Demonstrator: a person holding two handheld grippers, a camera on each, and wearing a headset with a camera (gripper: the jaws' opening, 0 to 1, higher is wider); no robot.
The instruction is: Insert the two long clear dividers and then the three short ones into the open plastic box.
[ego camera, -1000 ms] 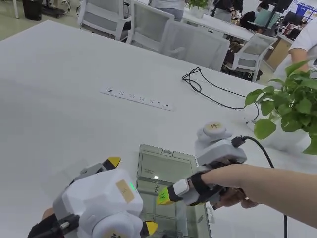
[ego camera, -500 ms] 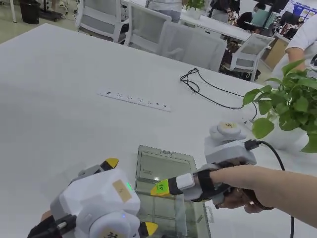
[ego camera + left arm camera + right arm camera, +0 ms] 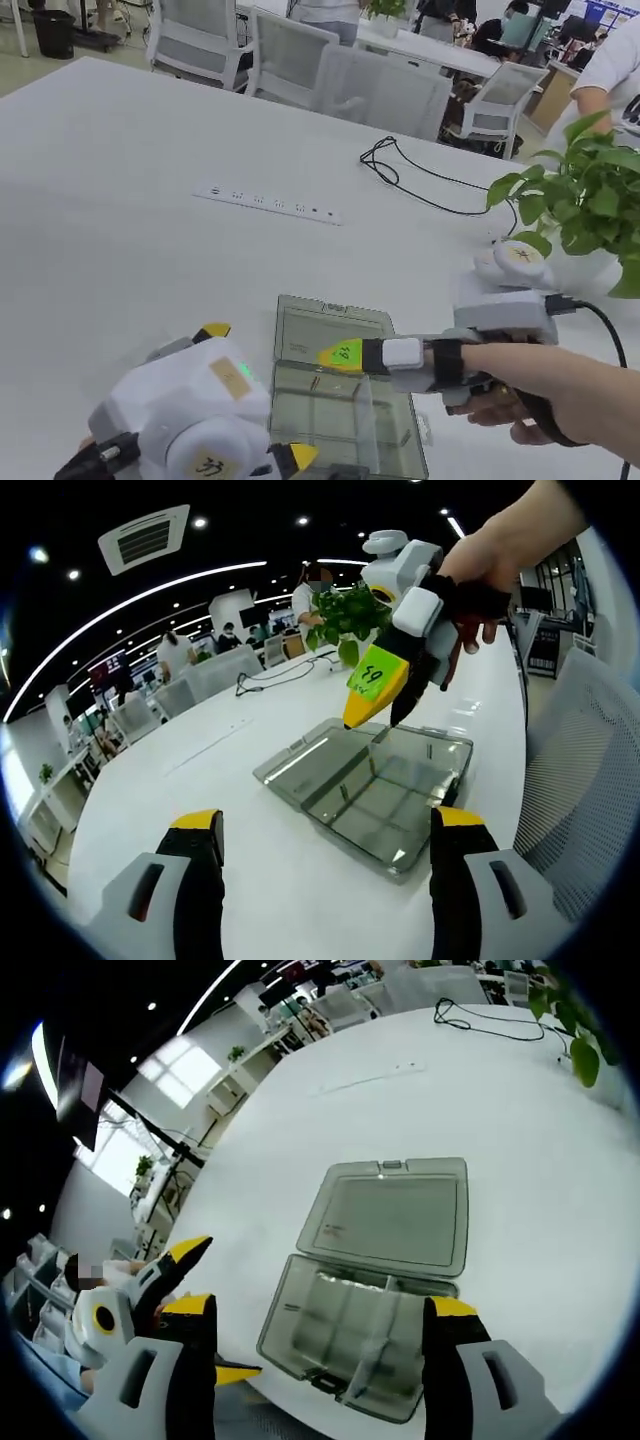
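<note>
Lying on the table (image 3: 140,230): open plastic box (image 3: 300,425), smoky clear, close to your edge, with one tool on either side of it in the head view.
Box lid: lid (image 3: 330,335) folded flat on the table on the far side of the base, joined along the hinge.
Box contents: one clear divider (image 3: 365,420) standing in the base, running from the hinge side toward the near wall. It looks tilted in the right gripper view. Any other partitions are too faint to count.
Tool, left: left hand-held gripper (image 3: 325,820), jaws spread wide with nothing between them. You hold it low by the box's near left corner, aimed across the base. Whether it touches the box cannot be told.
Tool, right: right hand-held gripper (image 3: 318,1310), jaws spread wide in its own view, nothing pinched. You hold it above the box, its yellow-tipped end over the hinge line.
Grip: your hand (image 3: 500,385) wrapped round the right tool's handle, forearm coming in from the right.
Power strip: power strip (image 3: 265,202), white and flat, well beyond the box.
Cable: black cable (image 3: 420,175), looped on the table at far right.
Plant: potted plant (image 3: 585,200), green leaves, at the table's right edge.
Seating: chairs (image 3: 300,50), grey, past the far edge.
</note>
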